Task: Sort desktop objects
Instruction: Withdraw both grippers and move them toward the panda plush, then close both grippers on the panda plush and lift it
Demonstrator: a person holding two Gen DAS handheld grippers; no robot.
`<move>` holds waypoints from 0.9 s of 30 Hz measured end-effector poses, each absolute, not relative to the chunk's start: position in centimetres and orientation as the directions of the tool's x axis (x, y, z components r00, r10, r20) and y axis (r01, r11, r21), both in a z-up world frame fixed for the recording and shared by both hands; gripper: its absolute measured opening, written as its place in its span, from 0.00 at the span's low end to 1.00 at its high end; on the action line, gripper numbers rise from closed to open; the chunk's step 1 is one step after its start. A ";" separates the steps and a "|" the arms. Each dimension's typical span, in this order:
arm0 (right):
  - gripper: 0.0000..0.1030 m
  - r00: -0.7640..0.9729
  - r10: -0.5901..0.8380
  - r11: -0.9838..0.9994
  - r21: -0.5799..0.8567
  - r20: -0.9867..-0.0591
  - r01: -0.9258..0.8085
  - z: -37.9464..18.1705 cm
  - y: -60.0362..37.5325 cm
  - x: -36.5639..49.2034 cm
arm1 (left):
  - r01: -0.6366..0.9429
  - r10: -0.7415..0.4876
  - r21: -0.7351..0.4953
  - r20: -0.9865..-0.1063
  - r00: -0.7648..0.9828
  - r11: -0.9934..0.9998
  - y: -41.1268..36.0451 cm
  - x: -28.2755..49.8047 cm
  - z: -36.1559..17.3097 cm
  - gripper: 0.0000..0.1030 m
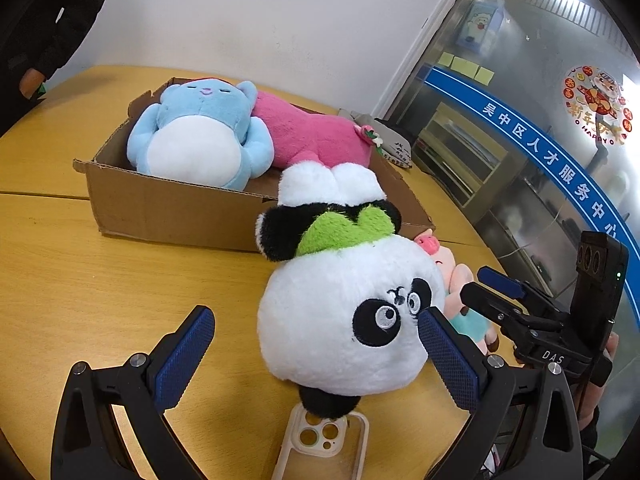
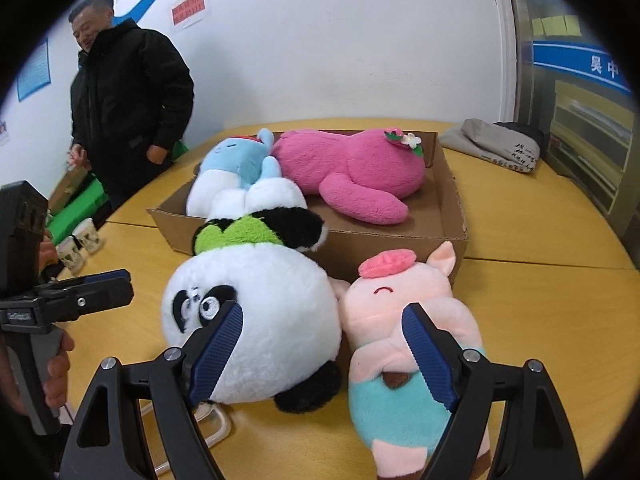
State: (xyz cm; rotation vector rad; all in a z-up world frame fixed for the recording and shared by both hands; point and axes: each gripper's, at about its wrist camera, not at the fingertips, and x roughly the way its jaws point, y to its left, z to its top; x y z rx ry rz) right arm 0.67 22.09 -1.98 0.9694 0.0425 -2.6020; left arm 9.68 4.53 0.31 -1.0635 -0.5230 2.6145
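A panda plush lies on the yellow table, its feet over the edge of a cardboard box. The box holds a blue plush and a magenta plush. A pink pig plush lies right of the panda. My left gripper is open, jaws either side of the panda's head. My right gripper is open, straddling the gap between panda and pig. A clear phone case lies under the panda.
A man in a black jacket stands at the table's far left beside cups and a green item. A grey folded cloth lies behind the box. A glass wall runs along the right.
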 end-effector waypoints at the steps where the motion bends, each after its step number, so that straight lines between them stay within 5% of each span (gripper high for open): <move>1: 0.80 -0.696 -0.326 -0.932 0.094 -0.640 0.349 -1.9 21.9 0.7 | -0.116 0.380 -0.425 -0.613 -0.693 -0.898 4.7 9.7 0.2 1.00; 27: 0.79 -0.557 -0.424 -0.827 0.055 -0.714 0.560 -2.2 18.9 -0.7 | -0.144 0.549 -0.604 -0.567 -0.614 -0.784 3.3 8.1 -2.7 1.00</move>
